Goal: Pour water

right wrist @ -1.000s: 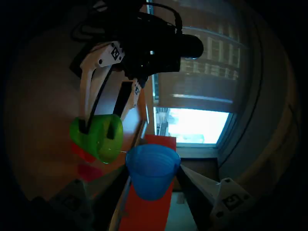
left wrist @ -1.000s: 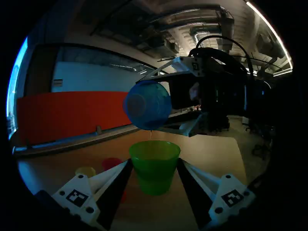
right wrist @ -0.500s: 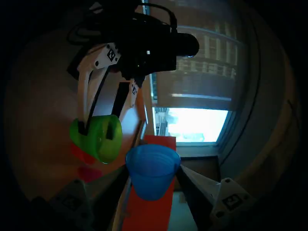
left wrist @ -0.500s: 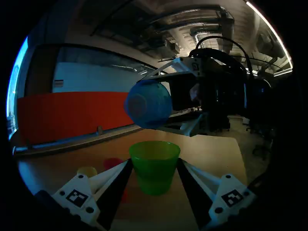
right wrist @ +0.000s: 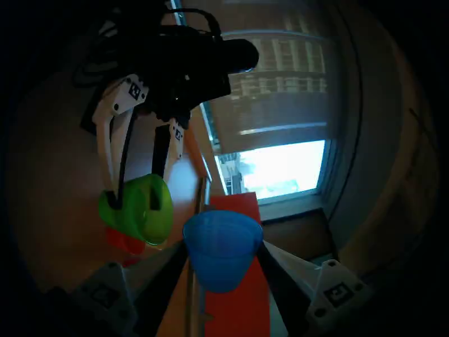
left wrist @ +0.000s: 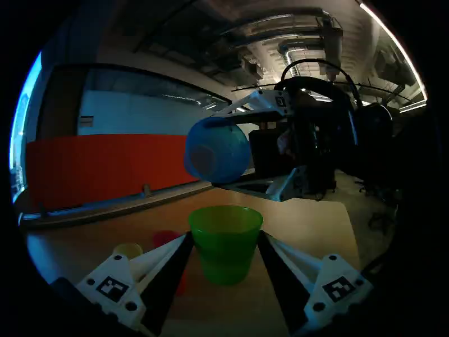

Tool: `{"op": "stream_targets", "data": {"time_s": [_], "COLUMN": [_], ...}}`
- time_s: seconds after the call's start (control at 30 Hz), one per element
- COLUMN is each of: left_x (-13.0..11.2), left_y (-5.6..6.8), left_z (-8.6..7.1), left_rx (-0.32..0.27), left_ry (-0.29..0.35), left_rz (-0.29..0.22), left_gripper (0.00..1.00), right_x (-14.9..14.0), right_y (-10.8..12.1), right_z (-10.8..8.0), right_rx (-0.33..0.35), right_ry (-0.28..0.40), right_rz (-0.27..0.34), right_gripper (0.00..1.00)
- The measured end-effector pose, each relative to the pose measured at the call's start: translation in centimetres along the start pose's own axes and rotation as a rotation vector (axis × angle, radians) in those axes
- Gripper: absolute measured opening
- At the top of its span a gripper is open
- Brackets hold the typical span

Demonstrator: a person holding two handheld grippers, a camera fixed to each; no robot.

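A green cup [left wrist: 225, 250] stands upright between the fingers of my left gripper [left wrist: 225, 237], which is shut on it just above the wooden table [left wrist: 317, 222]. Above it a blue cup [left wrist: 216, 153] lies tipped on its side, mouth away from the left gripper view, held in my right gripper [left wrist: 222, 149]. No water stream shows between the two cups. In the right gripper view the blue cup [right wrist: 223, 253] sits between the fingers of my right gripper [right wrist: 223, 247], and the green cup [right wrist: 137, 210] hangs in my left gripper [right wrist: 136, 201] beside it.
A red cup [left wrist: 166, 238] and a yellow cup [left wrist: 127, 249] stand on the table left of the green cup. An orange wall panel [left wrist: 101, 165] runs behind the table's far edge. A bright window [right wrist: 280, 168] shows in the right gripper view.
The thin trickle from the blue cup into the green cup has stopped. The right gripper has turned and lifted the blue cup slightly. The left gripper and green cup have stayed put.
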State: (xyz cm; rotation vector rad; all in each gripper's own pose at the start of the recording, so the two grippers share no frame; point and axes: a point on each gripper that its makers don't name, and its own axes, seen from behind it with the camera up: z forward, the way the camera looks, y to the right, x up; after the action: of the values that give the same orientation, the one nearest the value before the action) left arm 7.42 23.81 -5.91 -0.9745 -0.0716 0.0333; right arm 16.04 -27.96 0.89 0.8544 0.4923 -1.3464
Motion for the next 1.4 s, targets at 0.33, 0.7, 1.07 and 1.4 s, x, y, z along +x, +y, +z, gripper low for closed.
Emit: {"op": "stream_targets", "data": {"time_s": [0.33,0.7,1.07,1.4], "left_x": [0.1,0.0,-0.5,-0.4], "left_y": [0.1,0.0,0.0,-0.1], "left_z": [-0.1,-0.2,-0.2,-0.3], "left_rx": [0.004,0.004,0.007,0.009], "left_ry": [-0.004,-0.010,-0.025,-0.030], "left_rz": [0.003,0.006,0.008,0.009], "left_gripper": [0.83,0.83,0.83,0.83], "right_x": [-1.8,-2.8,-2.9,-2.2], "right_y": [-1.4,-2.8,-4.8,-5.7], "right_z": [-0.5,-1.7,-2.8,-3.4], "right_rx": [0.001,0.010,0.038,0.063], "right_ry": [-0.027,-0.030,-0.043,-0.050], "right_rz": [0.245,0.552,0.850,1.052], "right_gripper": [0.89,0.89,0.89,0.89]}}
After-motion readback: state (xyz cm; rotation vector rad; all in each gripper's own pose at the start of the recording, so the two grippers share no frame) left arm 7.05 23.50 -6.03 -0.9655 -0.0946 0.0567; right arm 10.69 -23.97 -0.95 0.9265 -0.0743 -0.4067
